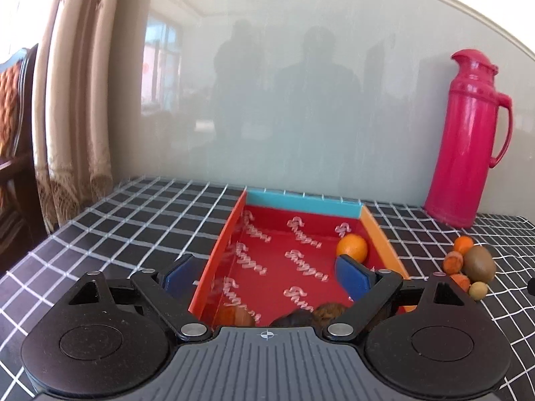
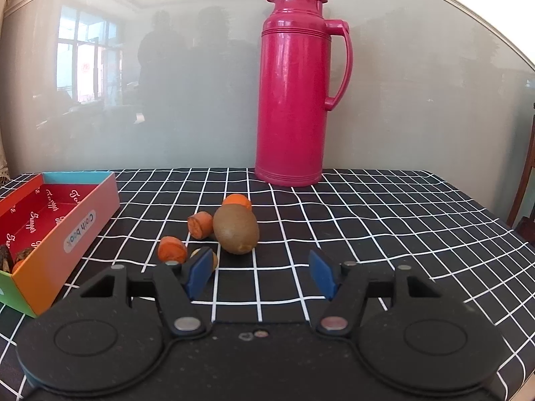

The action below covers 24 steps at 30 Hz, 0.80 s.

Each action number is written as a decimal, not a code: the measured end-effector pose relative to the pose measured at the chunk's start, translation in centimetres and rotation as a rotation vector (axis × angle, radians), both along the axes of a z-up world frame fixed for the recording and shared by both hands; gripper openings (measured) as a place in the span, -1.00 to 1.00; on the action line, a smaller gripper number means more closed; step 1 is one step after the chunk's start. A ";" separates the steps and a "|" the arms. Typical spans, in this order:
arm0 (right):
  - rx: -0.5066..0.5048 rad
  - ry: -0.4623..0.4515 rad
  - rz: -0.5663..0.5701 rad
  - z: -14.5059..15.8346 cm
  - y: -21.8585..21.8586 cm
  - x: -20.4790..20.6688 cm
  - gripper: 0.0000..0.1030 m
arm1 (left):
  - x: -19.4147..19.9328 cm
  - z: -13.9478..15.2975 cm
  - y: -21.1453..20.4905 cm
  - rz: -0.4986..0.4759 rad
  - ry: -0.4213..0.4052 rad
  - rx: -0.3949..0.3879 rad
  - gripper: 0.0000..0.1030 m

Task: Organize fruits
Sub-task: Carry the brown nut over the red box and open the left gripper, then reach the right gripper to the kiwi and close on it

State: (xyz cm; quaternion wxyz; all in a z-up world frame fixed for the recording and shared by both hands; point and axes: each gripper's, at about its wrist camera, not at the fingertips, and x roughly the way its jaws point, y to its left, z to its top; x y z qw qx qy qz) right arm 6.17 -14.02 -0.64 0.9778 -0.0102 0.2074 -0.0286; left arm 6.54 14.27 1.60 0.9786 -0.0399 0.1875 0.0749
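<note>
- Left gripper point(image 1: 267, 275): jaws spread wide, holding nothing, positioned over the red box point(image 1: 301, 205)
- Orange point(image 1: 351, 248): inside the box, against its right wall
- Right gripper point(image 2: 262, 274): released, empty
- Kiwi point(image 2: 236, 229): on the checked tablecloth point(image 2: 384, 220), among orange pieces, right of the box

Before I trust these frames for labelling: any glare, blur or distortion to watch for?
Left wrist: box lettering smeared on its left wall, grid lines bowed by fisheye. Right wrist: sharp; glossy wall mirrors a window and figures; flask shows soft highlights.
</note>
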 end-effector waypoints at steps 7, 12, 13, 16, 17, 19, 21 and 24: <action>0.001 0.000 -0.009 0.0 -0.5 -0.1 0.23 | 0.1 0.0 -1.1 -0.016 -0.002 0.030 0.90; -0.001 0.001 -0.011 -0.1 -0.8 -0.1 0.23 | -0.1 0.2 -1.2 -0.015 -0.017 0.042 1.00; -0.001 0.000 -0.011 -0.1 -0.8 -0.1 0.23 | 0.0 0.2 -1.2 -0.014 -0.011 0.043 1.00; -0.003 0.003 -0.011 -0.2 -0.8 0.1 0.23 | 0.0 0.1 -1.0 -0.008 -0.005 0.040 1.00; -0.003 0.005 -0.011 -0.2 -0.8 0.2 0.23 | 0.0 0.1 -0.9 -0.007 -0.008 0.036 1.00; -0.004 0.007 -0.008 -0.2 -0.6 0.4 0.23 | -0.1 0.1 -0.6 -0.001 -0.006 0.037 1.00; -0.008 0.005 -0.002 -0.2 -0.3 0.6 0.23 | -0.2 0.0 -0.2 0.004 -0.002 0.037 1.00; -0.018 0.005 0.007 -0.3 0.1 0.9 0.23 | -0.2 -0.2 0.5 0.017 0.014 0.029 1.00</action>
